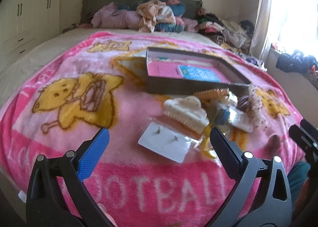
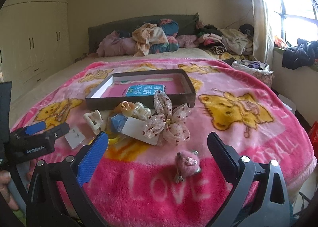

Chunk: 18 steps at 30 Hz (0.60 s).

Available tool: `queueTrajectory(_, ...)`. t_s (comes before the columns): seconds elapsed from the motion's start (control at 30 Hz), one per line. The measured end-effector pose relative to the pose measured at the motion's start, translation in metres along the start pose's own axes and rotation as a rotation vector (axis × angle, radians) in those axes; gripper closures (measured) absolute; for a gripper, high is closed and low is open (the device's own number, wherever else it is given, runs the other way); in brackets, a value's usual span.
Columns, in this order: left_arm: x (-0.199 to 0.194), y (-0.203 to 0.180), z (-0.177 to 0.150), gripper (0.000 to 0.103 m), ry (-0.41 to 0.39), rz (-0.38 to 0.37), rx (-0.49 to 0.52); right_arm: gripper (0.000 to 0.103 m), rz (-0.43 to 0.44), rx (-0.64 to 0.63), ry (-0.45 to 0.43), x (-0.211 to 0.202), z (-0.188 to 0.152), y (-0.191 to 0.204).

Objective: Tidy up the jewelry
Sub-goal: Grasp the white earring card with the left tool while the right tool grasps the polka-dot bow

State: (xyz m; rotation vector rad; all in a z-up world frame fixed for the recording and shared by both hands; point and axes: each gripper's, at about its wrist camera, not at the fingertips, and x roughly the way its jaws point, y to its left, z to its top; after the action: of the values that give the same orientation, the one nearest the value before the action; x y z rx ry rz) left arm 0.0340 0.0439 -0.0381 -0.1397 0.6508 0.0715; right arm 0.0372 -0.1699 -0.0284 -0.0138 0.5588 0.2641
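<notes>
Jewelry pile, box holding teal booklet

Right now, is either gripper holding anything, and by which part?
Nothing held. Left gripper and right gripper are both open above the blanket; nearest are the earring card and pink hair clip.

One box, two earrings, one bow.
</notes>
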Motion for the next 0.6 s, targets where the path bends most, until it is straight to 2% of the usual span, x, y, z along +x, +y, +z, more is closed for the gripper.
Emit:
queueTrajectory(0.37, 0.030, 0.005, -0.006, 0.010, 0.072, 0.026, 0.085, 0.006, -0.010, 0.032, 0.056, 0.029, 0.014, -0.015)
queueTrajectory(0.6, 0.038, 0.008, -0.004, 0.010, 0.090, -0.037, 0.094, 0.006, -0.021, 0.051, 0.097, 0.051, 0.025, -0.025)
